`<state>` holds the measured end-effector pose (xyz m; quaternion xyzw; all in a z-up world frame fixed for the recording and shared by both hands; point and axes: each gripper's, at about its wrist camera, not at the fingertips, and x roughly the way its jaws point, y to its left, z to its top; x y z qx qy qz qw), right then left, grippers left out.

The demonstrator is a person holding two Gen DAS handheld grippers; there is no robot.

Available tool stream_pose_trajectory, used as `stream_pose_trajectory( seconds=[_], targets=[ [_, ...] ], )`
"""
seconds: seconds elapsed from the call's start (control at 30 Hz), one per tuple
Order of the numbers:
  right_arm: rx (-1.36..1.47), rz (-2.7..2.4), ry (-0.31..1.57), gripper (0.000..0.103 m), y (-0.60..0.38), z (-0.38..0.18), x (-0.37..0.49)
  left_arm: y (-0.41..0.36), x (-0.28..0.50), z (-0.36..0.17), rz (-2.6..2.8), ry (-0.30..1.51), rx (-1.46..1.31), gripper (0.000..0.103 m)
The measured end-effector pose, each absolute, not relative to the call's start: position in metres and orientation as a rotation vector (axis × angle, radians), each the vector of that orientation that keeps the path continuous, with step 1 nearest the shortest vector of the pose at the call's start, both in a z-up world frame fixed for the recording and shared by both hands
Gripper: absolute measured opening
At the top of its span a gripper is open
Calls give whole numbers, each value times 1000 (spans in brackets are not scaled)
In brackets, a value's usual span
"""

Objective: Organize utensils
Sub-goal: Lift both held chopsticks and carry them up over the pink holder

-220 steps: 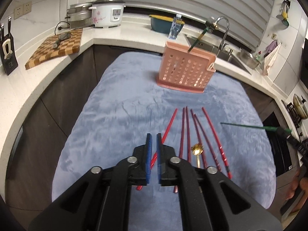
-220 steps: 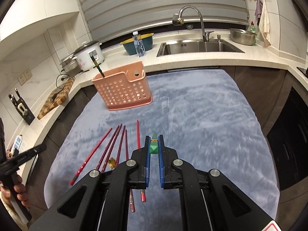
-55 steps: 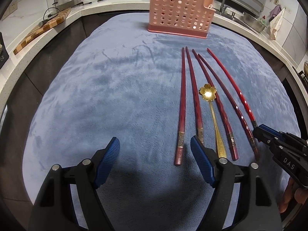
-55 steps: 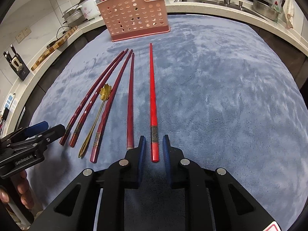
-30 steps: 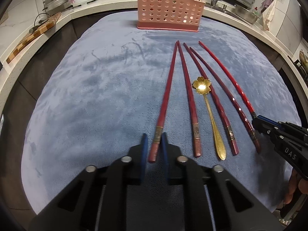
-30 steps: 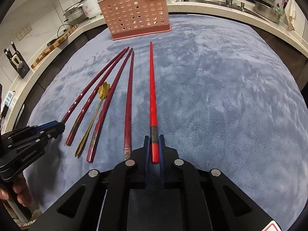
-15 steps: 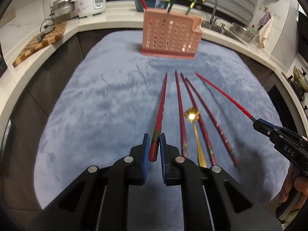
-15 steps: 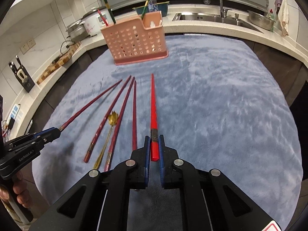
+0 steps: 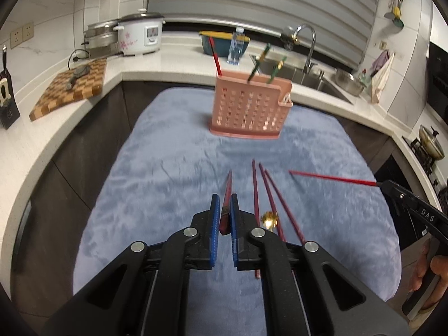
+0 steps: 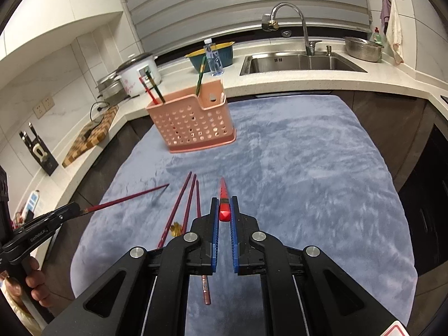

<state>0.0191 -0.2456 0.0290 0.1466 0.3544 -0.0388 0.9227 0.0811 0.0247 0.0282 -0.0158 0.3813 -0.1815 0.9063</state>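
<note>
The blue-covered worktop (image 9: 173,168) is viewed steeply downward from above each raised tool; the pink basket (image 9: 249,112) and sink (image 10: 302,63) are shared from left and right

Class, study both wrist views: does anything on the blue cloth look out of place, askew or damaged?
Nothing looks damaged or spilled. One oddity: a gold spoon lies among the dark red chopsticks left on the blue cloth. The pink utensil basket stands upright, holding one red and two green chopsticks.
</note>
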Motion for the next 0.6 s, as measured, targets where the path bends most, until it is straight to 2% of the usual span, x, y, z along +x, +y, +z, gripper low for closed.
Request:
stream_pose_trajectory(
  seconds=[0.6],
  targets=[
    [327, -33, 521, 7, -268, 123, 61, 27, 146, 115, -361, 601, -52, 6]
  ],
)
